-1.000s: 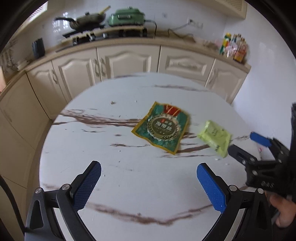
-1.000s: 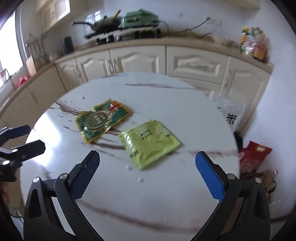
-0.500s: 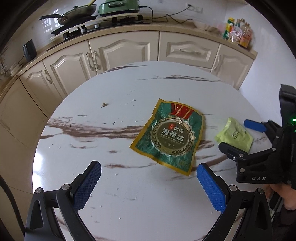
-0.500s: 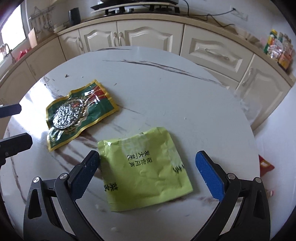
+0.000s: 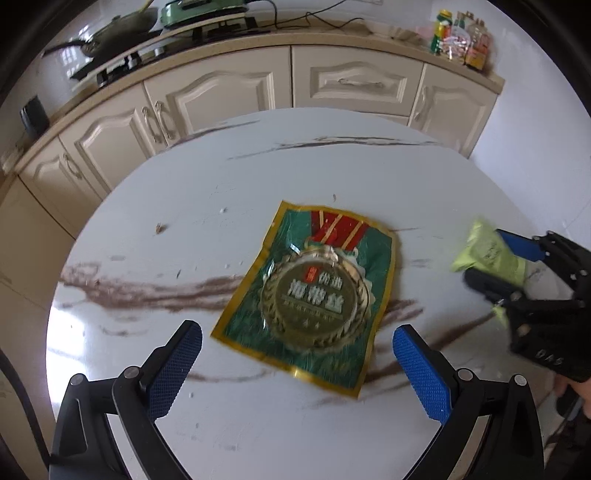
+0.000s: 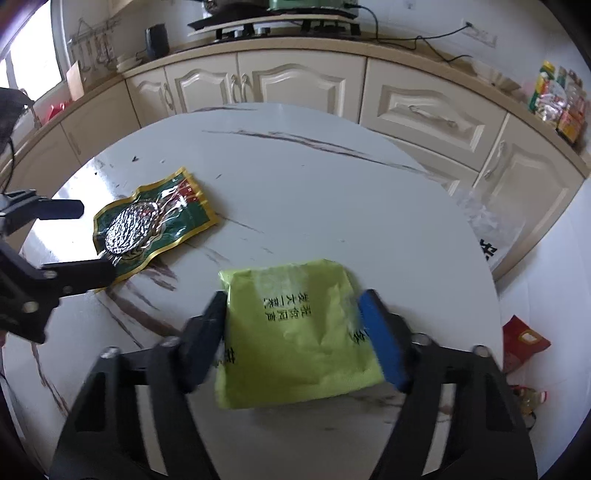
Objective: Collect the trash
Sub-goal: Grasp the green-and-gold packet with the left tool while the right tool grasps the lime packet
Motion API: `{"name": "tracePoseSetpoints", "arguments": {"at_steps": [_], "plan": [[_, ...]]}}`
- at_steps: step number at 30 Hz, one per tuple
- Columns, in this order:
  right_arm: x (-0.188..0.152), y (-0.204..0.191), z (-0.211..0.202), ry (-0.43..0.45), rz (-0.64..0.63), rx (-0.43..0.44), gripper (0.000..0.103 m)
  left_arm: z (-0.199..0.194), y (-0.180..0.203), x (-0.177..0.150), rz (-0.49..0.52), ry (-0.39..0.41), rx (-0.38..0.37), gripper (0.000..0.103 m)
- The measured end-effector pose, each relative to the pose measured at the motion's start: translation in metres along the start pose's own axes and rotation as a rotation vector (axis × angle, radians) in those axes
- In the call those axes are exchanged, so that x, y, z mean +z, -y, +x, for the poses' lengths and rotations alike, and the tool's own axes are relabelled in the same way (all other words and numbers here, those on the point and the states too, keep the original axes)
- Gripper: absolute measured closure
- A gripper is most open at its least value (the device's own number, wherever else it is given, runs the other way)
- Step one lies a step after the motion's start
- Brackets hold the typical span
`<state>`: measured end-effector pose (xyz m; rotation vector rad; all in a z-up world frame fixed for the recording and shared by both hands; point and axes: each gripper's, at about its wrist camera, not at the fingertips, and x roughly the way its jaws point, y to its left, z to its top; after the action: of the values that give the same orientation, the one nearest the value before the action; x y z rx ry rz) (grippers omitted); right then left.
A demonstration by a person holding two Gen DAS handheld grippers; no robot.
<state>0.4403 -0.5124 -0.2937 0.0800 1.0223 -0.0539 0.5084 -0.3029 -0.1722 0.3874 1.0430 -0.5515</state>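
Observation:
A green and gold snack wrapper (image 5: pixel 314 295) lies flat on the round white marble table (image 5: pixel 258 177); it also shows in the right wrist view (image 6: pixel 147 229). My left gripper (image 5: pixel 295 365) is open, its blue pads on either side of the wrapper's near edge, just above the table. A yellow-green packet (image 6: pixel 295 332) sits between the fingers of my right gripper (image 6: pixel 295 325), which have closed against its two sides. In the left wrist view the packet (image 5: pixel 487 258) sticks out of the right gripper (image 5: pixel 498 258) at the table's right edge.
Cream kitchen cabinets (image 5: pixel 332 81) and a counter with a stove (image 6: pixel 280 22) curve behind the table. A plastic bag (image 6: pixel 491 229) and a red packet (image 6: pixel 524 339) lie on the floor to the right. Small crumbs (image 5: pixel 160 228) dot the tabletop.
Both grippers moved forward and down toward the table. My right gripper's fingers closed in from wide open onto the yellow-green packet. My left gripper stayed open and came over the green wrapper.

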Motion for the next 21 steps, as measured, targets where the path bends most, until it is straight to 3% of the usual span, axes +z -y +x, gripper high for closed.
{"name": "tracePoseSetpoints", "arguments": {"at_steps": [3, 6, 8, 11, 16, 21], "plan": [[-0.002, 0.009, -0.004, 0.017, 0.016, -0.005, 0.065, 0.007, 0.006, 0.005, 0.015, -0.001, -0.007, 0.001], [-0.005, 0.016, -0.008, 0.032, 0.037, 0.022, 0.077, 0.022, 0.011, 0.010, 0.032, -0.013, 0.027, 0.001], [-0.006, 0.020, -0.010, 0.040, 0.049, 0.047, 0.078, 0.028, 0.010, 0.013, 0.032, -0.022, 0.037, 0.000], [-0.008, 0.019, -0.010, 0.044, 0.052, 0.060, 0.079, 0.041, 0.010, 0.015, 0.003, -0.033, -0.029, 0.001], [-0.010, 0.013, -0.011, 0.042, 0.049, 0.094, 0.079, 0.054, 0.013, 0.016, 0.002, 0.000, -0.029, 0.002], [-0.011, 0.006, -0.010, 0.045, 0.046, 0.117, 0.079, 0.060, 0.022, 0.013, 0.025, 0.020, -0.059, 0.023]]}}
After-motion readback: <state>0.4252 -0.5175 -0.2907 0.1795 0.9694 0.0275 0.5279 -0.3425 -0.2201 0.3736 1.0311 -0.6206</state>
